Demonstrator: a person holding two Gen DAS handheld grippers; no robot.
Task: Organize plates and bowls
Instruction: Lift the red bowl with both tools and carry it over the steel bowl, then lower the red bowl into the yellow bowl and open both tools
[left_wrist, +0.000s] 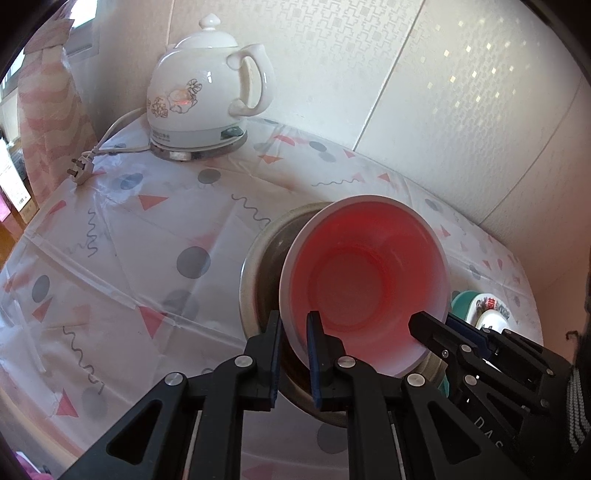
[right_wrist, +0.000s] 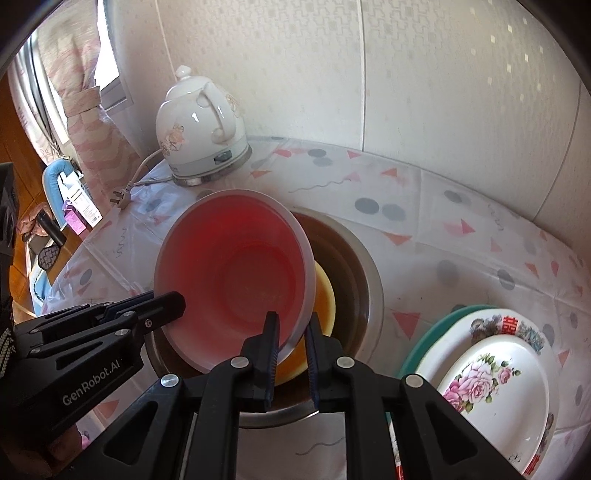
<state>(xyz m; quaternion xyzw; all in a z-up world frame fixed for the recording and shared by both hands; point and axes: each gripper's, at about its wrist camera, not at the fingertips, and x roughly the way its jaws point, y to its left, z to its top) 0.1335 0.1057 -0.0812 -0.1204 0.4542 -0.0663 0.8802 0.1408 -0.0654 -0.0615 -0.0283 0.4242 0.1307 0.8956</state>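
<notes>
Midway, both grippers, left gripper (left_wrist: 295, 332) and right gripper (right_wrist: 291, 332), fingers clamped on the red bowl (right_wrist: 236, 273) rim, hold it tilted over the steel basin (right_wrist: 362, 266); plates (right_wrist: 495, 373) already stacked.

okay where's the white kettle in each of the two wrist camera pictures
Left wrist view: the white kettle stands upper left of centre, at the table's back edge, handle facing right.
Right wrist view: the kettle sits upper left, against the wall, handle facing the camera.
Shared landmark: the pink bowl, in front of the kettle in both.
</notes>
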